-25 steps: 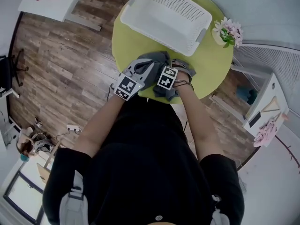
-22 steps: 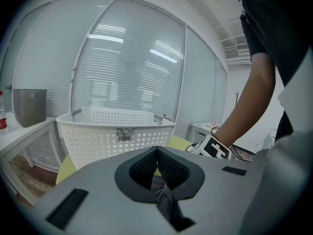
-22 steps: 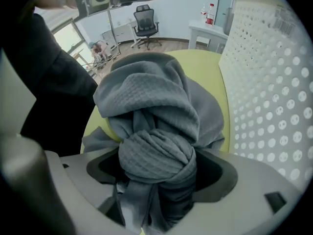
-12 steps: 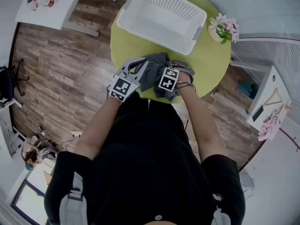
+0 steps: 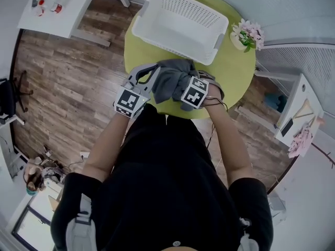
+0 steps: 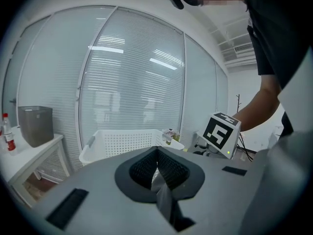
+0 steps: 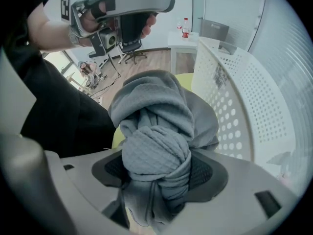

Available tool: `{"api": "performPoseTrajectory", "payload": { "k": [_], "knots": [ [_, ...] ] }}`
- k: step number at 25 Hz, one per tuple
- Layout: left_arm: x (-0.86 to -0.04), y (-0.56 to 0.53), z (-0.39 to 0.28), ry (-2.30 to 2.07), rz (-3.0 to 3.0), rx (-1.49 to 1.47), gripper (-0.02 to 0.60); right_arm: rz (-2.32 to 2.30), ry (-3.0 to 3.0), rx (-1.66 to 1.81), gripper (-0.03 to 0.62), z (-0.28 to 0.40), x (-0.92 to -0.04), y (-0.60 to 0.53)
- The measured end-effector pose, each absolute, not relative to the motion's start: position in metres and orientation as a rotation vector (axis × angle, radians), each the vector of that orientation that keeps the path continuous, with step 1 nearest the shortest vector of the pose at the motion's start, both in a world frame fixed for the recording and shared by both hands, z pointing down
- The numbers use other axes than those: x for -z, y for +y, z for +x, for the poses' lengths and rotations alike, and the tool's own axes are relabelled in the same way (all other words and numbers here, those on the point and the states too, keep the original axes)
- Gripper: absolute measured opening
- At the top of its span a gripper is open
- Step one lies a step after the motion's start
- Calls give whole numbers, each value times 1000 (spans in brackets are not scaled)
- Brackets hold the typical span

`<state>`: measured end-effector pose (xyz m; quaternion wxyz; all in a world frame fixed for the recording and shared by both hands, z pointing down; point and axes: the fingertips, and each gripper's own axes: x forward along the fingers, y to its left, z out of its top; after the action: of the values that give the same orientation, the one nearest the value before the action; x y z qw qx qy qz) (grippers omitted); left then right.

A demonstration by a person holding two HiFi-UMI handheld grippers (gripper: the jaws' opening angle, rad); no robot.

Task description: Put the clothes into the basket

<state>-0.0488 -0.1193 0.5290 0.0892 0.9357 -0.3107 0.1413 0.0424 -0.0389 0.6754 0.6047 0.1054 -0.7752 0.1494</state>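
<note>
Right gripper view: the right gripper points steeply down. Its jaws have just been closing and stand fairly wide, with both pads pressed against a thick, knotted bunch of the grey garment.
Left gripper view: the left gripper points nearly level. Its pads are pressed together and pinch a thin fold of the same grey garment.
Hands: in the head view the two grippers are close side by side above the near edge of the table, left one at the left, each marker cube facing up.
Garment position: it is bunched between the two grippers, outside the basket and just beside its near wall. Whether its lowest folds touch the tabletop cannot be told.
Basket: white plastic with perforated walls and a handle at each end. It stands on the far half of the table, set at a slant to the person.
Table: round, with a yellow-green top.
Flowers: a small pot of pink blooms on the table, near the basket's right handle.
Floor: wood planks, brown.
Side table: white, well apart from the round table at the head view's upper left, with red-capped bottles on it.
Person: black top, bare forearms.
</note>
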Motion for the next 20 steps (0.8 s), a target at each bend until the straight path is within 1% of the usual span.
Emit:
{"api": "performPoseTrajectory", "payload": {
  "k": [5, 12, 20],
  "knots": [
    [-497, -128, -57, -939, 2787, -423, 6, 262, -1800, -337, 342, 41, -624, -51],
    [-433, -154, -59, -950, 2836, -283, 6, 306, -1851, -304, 342, 28, -557, -78],
    [-392, -181, -62, -984, 2891, -206, 6, 436, -1892, -185, 344, 29, -493, -141]
  ]
}}
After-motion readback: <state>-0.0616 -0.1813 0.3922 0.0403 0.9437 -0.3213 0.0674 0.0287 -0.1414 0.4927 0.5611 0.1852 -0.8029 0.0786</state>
